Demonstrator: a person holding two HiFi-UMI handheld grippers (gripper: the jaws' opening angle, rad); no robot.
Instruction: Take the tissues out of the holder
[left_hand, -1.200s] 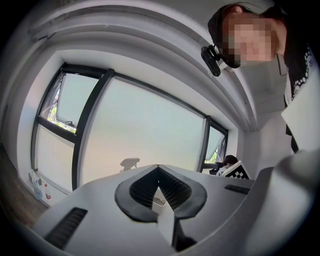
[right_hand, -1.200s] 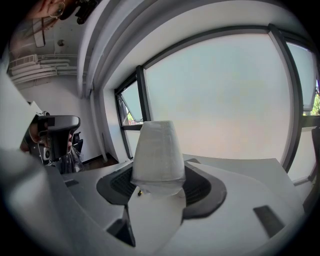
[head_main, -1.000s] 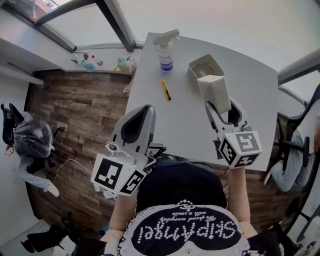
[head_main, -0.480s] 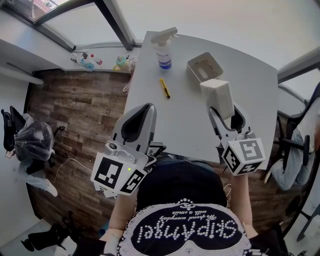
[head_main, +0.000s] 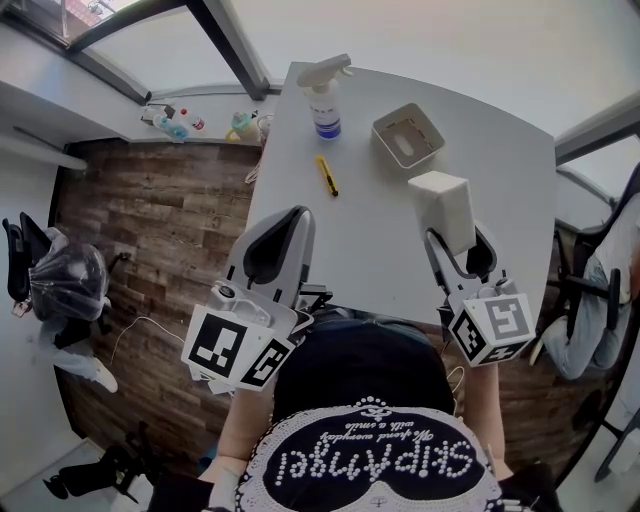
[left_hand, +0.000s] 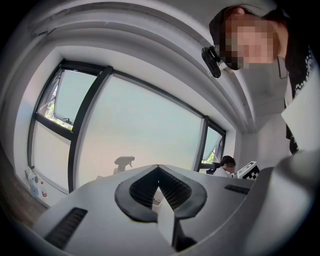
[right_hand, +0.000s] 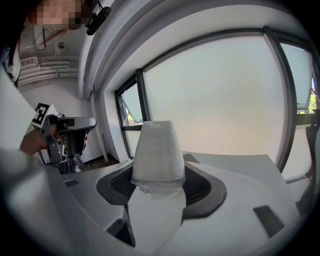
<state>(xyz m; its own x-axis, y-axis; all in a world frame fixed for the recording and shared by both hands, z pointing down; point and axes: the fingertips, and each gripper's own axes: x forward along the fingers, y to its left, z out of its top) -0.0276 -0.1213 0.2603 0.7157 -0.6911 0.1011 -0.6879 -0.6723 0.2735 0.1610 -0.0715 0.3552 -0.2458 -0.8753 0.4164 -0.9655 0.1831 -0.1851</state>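
One tissue pack (head_main: 443, 203) pinched in right tongs (head_main: 456, 238); left tongs (head_main: 295, 216) pressed together; one holder (head_main: 407, 136), one spray bottle (head_main: 324, 98).

1. Black shirt (head_main: 375, 462): beaded letters, seen upside down in the head view, read "SKIPANGEL". The small cursive line next to them is too fine to read.
2. Spray bottle (head_main: 324, 100) on the counter (head_main: 400, 230): blue label, print too small to read.

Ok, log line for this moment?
right gripper: shut on tissue pack, clear of holder | holder: on table, tissues out | left gripper: shut, empty
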